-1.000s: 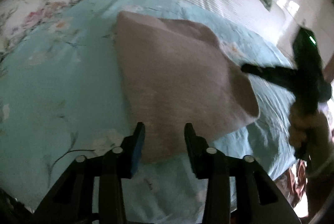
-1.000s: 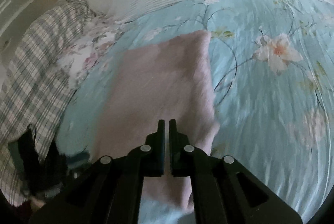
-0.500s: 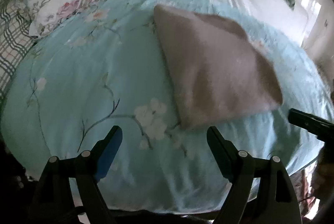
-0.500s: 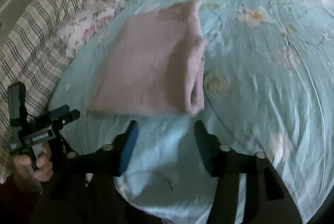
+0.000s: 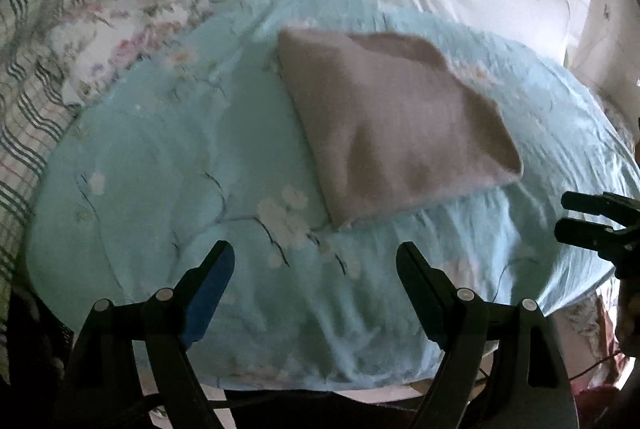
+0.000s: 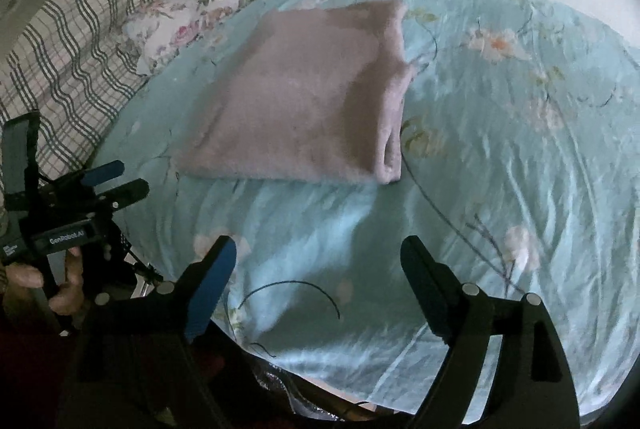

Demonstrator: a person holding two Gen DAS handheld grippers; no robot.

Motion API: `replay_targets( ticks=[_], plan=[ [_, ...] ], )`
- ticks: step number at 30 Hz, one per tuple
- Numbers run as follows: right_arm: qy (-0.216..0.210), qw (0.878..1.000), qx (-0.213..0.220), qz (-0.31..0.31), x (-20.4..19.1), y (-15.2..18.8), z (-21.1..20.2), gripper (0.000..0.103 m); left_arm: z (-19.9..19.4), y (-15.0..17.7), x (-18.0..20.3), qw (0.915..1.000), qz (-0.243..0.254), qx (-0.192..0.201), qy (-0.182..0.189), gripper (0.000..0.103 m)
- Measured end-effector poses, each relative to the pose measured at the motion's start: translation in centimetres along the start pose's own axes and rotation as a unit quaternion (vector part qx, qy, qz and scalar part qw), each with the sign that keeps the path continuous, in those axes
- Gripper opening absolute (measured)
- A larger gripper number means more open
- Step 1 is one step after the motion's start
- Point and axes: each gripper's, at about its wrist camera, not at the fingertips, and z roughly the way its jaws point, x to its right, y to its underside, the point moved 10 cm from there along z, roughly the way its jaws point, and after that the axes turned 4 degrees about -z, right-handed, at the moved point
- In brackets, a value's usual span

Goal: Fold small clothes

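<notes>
On the bed (image 5: 168, 165): folded pink garment (image 5: 396, 133), both tools clear of it.

Left hand-held gripper (image 5: 316, 261) stands wide, nothing between its jaws. Right hand-held gripper (image 6: 318, 257) is opening, jaws empty (its fingertips hang over bare blue floral quilt). Garment lies flat, folded edge toward the right, near the checked blanket (image 6: 76, 41).

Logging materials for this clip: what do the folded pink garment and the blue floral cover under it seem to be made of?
Garment: looks like soft fleece or brushed knit, matte and fuzzy; its edges read blurry and the fold is thick and rounded. Cover: probably a smooth woven fabric, cotton or satin-like, with a slight sheen on its fine wrinkles and a printed flower pattern. Blur leaves both uncertain.
</notes>
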Motion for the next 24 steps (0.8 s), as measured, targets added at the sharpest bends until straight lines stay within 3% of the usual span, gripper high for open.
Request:
replay_targets(
  ticks=[6, 9, 11, 19, 24],
  plan=[
    [0.005, 1.0, 0.025, -0.018, -0.5, -2.1, -2.7, 0.086, -3.1, -2.4, 0.8, 0.9987, 0.04, 0.029, -0.012, 0.084],
    [0.004, 0.999, 0.037, -0.033, -0.9, -3.3, -4.0, 0.091, -4.4, -3.6, 1.2, 0.9973, 0.056, 0.043, -0.019, 0.091],
    [0.007, 0.998, 0.045, -0.044, -1.4, -3.9, -4.6, 0.099, -4.7, -4.0, 1.1, 0.997, 0.059, 0.044, -0.02, 0.103],
    [0.008, 0.999, 0.026, -0.046, -0.8, -3.6, -2.0, 0.101, -0.5, -2.3, 0.7, 0.9977, 0.058, -0.011, -0.032, 0.102],
    [0.002, 0.999, 0.006, -0.039, -0.5, -3.4, 0.4, 0.101, 1.0, -2.4, 0.8, 0.9972, 0.058, -0.017, -0.043, 0.102]
  ],
)
